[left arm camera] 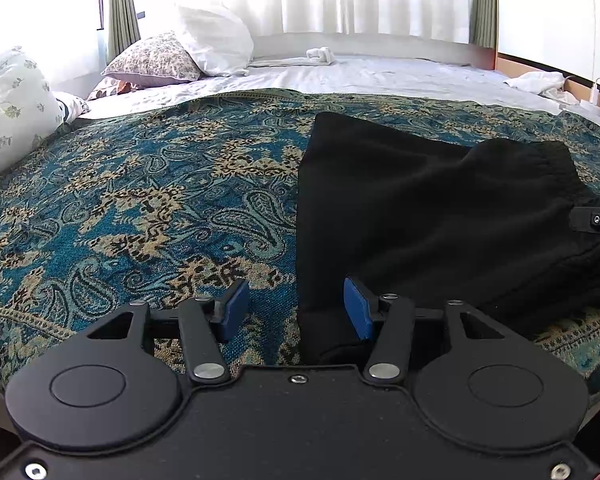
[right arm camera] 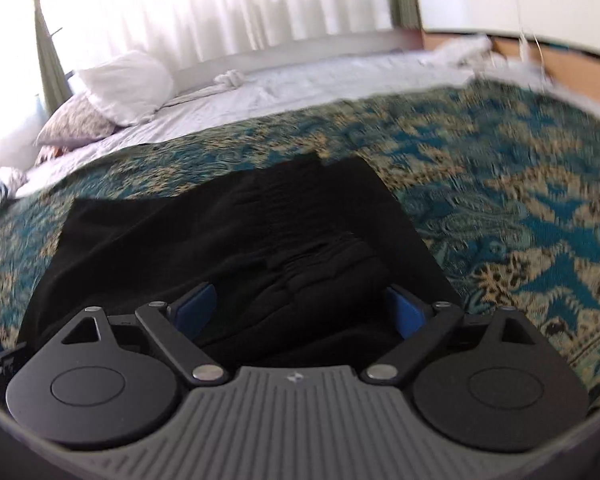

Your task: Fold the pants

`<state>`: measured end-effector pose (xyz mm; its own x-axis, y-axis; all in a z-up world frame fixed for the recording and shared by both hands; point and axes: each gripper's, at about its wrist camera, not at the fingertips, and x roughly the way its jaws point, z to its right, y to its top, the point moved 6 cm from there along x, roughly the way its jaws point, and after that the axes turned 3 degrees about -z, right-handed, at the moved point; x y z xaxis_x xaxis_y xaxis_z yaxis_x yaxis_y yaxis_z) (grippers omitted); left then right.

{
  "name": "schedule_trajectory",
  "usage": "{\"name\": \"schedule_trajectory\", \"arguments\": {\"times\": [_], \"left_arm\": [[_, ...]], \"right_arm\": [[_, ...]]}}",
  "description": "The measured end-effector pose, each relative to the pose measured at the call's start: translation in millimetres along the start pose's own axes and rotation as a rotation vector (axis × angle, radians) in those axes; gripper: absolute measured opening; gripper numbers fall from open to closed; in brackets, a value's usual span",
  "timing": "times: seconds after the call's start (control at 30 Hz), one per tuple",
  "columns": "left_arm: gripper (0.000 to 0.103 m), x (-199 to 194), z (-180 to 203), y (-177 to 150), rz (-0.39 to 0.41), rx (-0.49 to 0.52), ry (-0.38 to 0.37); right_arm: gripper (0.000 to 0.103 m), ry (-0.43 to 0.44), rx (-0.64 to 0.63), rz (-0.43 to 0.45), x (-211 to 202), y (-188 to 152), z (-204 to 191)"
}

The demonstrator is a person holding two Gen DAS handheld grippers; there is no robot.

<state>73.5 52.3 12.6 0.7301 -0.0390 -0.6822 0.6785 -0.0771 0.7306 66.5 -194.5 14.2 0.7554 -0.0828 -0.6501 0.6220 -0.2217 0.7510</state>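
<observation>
Black pants point(left arm camera: 420, 208) lie folded on a blue paisley bedspread point(left arm camera: 140, 200). My left gripper point(left arm camera: 296, 308) is open at the pants' near left edge, its right pad over the black cloth and its left pad over the bedspread. The elastic waistband point(left arm camera: 540, 160) is bunched at the right, where part of the other gripper shows. In the right wrist view the pants point(right arm camera: 220, 240) fill the centre, with the gathered waistband point(right arm camera: 320, 256) just ahead of my right gripper point(right arm camera: 300, 312), which is open with black cloth lying between its blue pads.
Pillows point(left arm camera: 212, 40) and a floral cushion point(left arm camera: 156, 60) sit at the bed's head on the left. A rolled white towel point(left arm camera: 320, 56) lies on the white sheet. A white cloth point(left arm camera: 540, 80) and charger cable lie at the right edge. Curtains hang behind.
</observation>
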Motion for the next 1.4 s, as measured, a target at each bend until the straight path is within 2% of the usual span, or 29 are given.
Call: {"name": "schedule_trajectory", "arguments": {"times": [0.2, 0.3, 0.5, 0.6, 0.67, 0.77, 0.83, 1.03, 1.13, 1.17, 1.2, 1.23, 1.3, 1.4], "left_arm": [[0.051, 0.9, 0.2, -0.4, 0.001, 0.01, 0.007], [0.051, 0.6, 0.2, -0.4, 0.0, 0.007, 0.007], [0.051, 0.7, -0.2, 0.0, -0.003, 0.002, 0.004], [0.051, 0.4, 0.1, 0.1, -0.001, 0.005, 0.008], [0.051, 0.3, 0.1, 0.0, -0.002, 0.003, 0.009], [0.051, 0.1, 0.5, -0.5, -0.002, 0.0, 0.008], [0.051, 0.1, 0.5, -0.5, -0.002, 0.002, 0.009], [0.051, 0.8, 0.1, 0.0, -0.005, 0.008, 0.007], [0.051, 1.2, 0.8, 0.9, -0.007, 0.012, 0.009], [0.051, 1.3, 0.9, 1.2, -0.008, 0.012, 0.01], [0.051, 1.5, 1.0, 1.4, -0.009, 0.011, 0.01], [0.051, 1.7, 0.8, 1.6, -0.009, 0.011, 0.009], [0.052, 0.0, 1.0, 2.0, -0.01, 0.008, -0.003], [0.053, -2.6, 3.6, 1.6, -0.009, 0.017, -0.016]], "right_arm": [[0.094, -0.051, -0.256, 0.082, -14.3, -3.8, -39.8], [0.094, -0.072, -0.289, 0.104, -12.5, -1.3, -47.7], [0.094, -0.079, 0.003, 0.04, -7.8, -3.0, -12.0], [0.092, -0.085, 0.091, 0.036, -5.9, -5.9, 4.6], [0.092, -0.045, 0.147, 0.03, -6.0, -7.5, 9.8], [0.093, 0.114, 0.24, 0.018, -9.9, -7.5, 10.3], [0.093, 0.185, 0.281, 0.006, -8.0, -4.1, 9.2], [0.092, 0.144, 0.358, 0.011, 18.5, 7.9, 19.5], [0.077, 0.139, 0.377, 0.02, 27.2, 17.3, 23.2], [0.064, 0.134, 0.386, 0.023, 27.3, 18.8, 25.5], [0.041, 0.123, 0.399, 0.022, 27.7, 19.3, 30.3], [0.028, 0.101, 0.412, 0.022, 26.8, 19.3, 36.5], [0.028, 0.1, 0.428, 0.048, 19.1, 18.8, 44.1], [0.027, -0.024, 0.308, 0.13, 0.1, 12.5, 41.9]]}}
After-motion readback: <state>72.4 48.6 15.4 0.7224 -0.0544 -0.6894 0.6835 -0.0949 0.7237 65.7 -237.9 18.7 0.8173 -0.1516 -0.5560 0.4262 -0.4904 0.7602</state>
